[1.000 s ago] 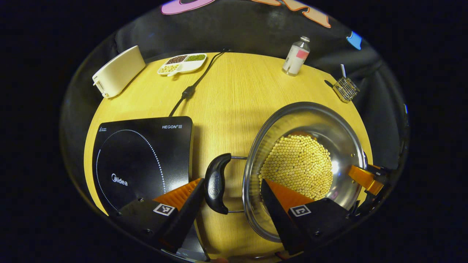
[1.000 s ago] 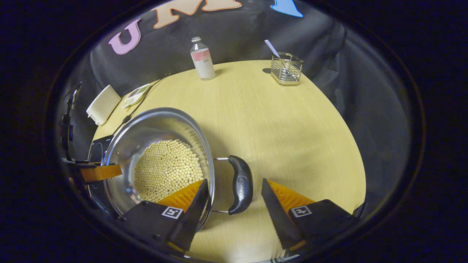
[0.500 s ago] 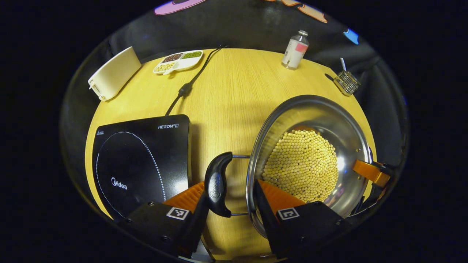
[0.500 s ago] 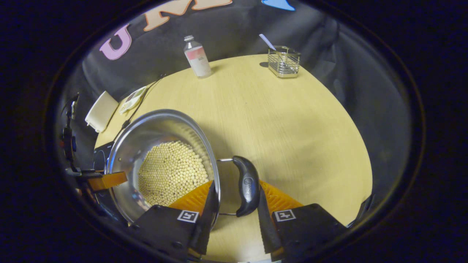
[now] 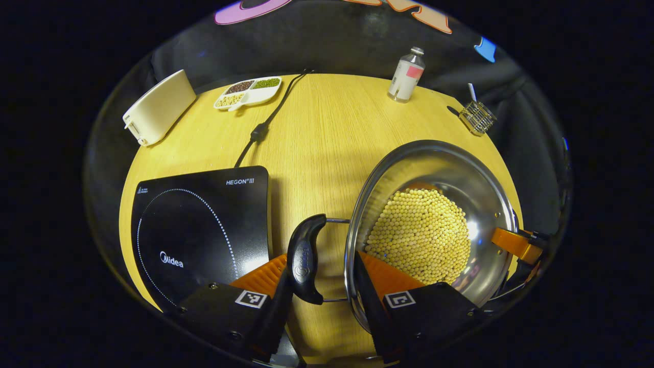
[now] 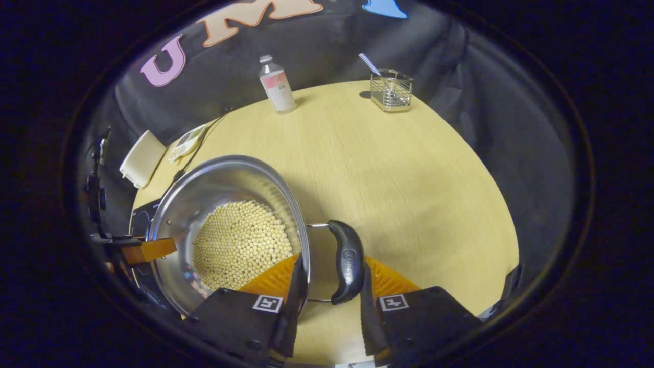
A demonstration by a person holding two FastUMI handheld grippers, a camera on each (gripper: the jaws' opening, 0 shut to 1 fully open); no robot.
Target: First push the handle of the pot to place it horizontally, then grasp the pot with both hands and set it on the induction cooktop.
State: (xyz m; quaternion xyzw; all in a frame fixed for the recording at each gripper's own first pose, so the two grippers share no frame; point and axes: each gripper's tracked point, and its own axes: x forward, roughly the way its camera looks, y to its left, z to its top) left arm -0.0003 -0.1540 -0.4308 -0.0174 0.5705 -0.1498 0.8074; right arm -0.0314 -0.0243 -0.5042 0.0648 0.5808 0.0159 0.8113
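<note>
A: Between the left gripper's point(image 5: 323, 301) fingers sits one black handle point(image 5: 304, 258) of the pot point(image 5: 434, 163); both fingers are closed against it, one on the outer side, one against the pot wall side. Pot count: one, steel, holding a bed of yellow beans point(image 5: 419, 235).

B: Same on the other side. Right gripper point(image 6: 329, 306) clamped across the second handle point(image 6: 346, 260), one finger inside the pot point(image 6: 225, 176) rim over the beans point(image 6: 237, 245), one outside. So two handles, both lying level.

A: Where is the pot against the cooktop?

B: One induction cooktop point(image 5: 199, 230), just left of the left gripper's fingers. The pot is beside it, not over it. Whether it rests on the table or is slightly raised, cannot tell.

A: Farther out from the fingers, counted: one cord point(image 5: 265, 120) running from the cooktop to the far edge, one white divided dish point(image 5: 248, 92) with three fillings, one cream box-shaped appliance point(image 5: 158, 107) far left.

B: Ahead of the right fingers: one bottle point(image 6: 277, 84) with a pink label patch, one wire basket point(image 6: 392, 91) with a single stick-like utensil in it.

A: Surface: one round table point(image 6: 409, 179), pale wood grain. Room: dark cloth wall behind and around it.
</note>
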